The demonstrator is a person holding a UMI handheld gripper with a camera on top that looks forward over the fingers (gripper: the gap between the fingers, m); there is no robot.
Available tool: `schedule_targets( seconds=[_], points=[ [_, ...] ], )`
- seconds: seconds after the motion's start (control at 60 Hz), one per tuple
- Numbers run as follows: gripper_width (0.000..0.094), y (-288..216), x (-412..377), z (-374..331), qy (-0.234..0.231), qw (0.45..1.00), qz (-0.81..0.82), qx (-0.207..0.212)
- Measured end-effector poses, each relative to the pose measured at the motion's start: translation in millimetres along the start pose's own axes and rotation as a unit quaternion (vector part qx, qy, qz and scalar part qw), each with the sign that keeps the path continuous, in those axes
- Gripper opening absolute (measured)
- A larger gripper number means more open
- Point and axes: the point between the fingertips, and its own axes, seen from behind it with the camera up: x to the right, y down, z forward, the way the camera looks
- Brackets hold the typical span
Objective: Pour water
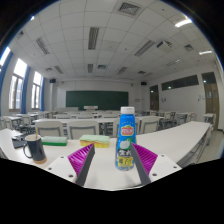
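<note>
A plastic bottle with a blue and green label and a red cap stands upright on a white desk. It stands between my gripper's fingers, closer to the right finger, with a gap at each side. My gripper is open, its magenta pads either side of the bottle. A dark cup stands on the desk to the left, beyond the left finger.
A yellow and green sponge-like block lies on the desk behind the bottle. A green flat thing lies near the cup. Rows of desks and chairs fill the classroom beyond, with a green board on the far wall.
</note>
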Motion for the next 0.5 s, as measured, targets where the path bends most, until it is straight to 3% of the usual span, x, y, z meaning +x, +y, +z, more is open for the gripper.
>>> schedule_targets(
  seconds=[0.133, 0.333, 0.367, 0.417, 0.5],
  points=[
    [0.0767, -0.9, 37.6, 49.5, 0.037, 0.999, -0.028, -0.014],
    [0.0760, 10.2, 21.4, 106.0, 0.016, 0.998, -0.046, -0.038],
    [0.0731, 15.2, 19.3, 112.7, 0.011, 0.998, -0.044, -0.047],
    [0.0608, 23.6, 22.7, 118.5, 0.020, 0.997, -0.043, -0.062],
    [0.0581, 22.7, 24.6, 122.1, 0.027, 0.998, -0.028, -0.059]
  ],
)
